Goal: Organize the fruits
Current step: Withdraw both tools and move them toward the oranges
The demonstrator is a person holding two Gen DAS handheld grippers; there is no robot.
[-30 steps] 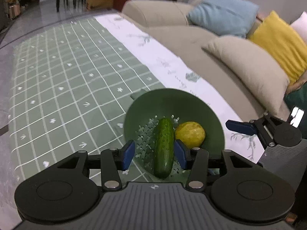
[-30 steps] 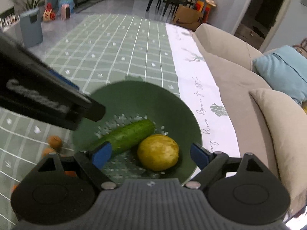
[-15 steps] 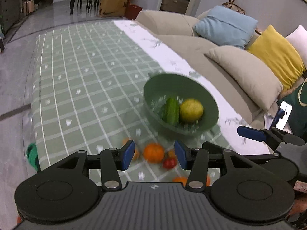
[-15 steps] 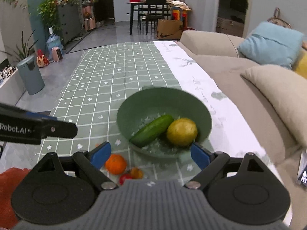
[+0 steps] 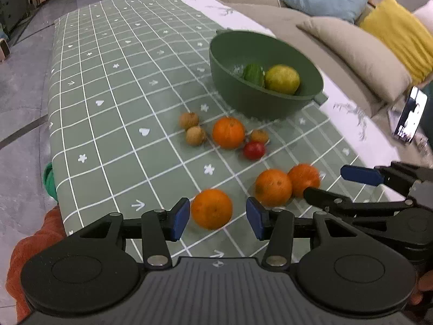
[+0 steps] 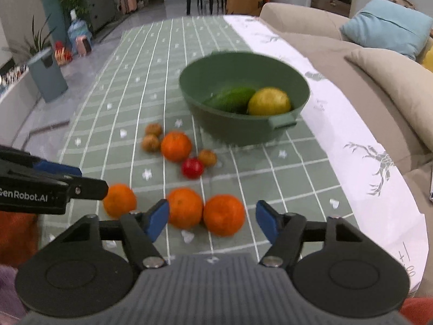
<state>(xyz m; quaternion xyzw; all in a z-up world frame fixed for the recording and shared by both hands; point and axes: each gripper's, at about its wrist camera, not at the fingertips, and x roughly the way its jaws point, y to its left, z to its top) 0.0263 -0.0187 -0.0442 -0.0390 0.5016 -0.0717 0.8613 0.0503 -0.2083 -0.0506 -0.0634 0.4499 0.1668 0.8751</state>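
A green bowl [image 5: 243, 100] [image 6: 238, 130] holds a cucumber [image 5: 253, 73] [image 6: 232, 98] and a yellow citrus fruit [image 5: 282, 79] [image 6: 269, 101]. Loose on the checked cloth in front of it lie several oranges, a red tomato [image 5: 253, 150] [image 6: 192, 168] and three small brown fruits. My left gripper [image 5: 216, 218] is open, with one orange [image 5: 211, 208] [image 6: 120, 200] in line between its pads and gaps on both sides. The jaws of my right gripper [image 6: 212, 220] are closing. Two oranges [image 6: 185, 207] [image 6: 224, 214] lie just ahead of its gap, untouched.
A beige sofa [image 6: 379, 86] with blue, tan and yellow cushions runs along the right. A phone [image 5: 408, 116] stands near the table's right edge. An orange cloth [image 5: 35, 241] hangs at the near left corner. The table's left edge drops to the floor.
Both grippers have drawn back from over the bowl toward the near end of the table, bringing the loose fruits into view. The right gripper's jaws stand narrower than before.
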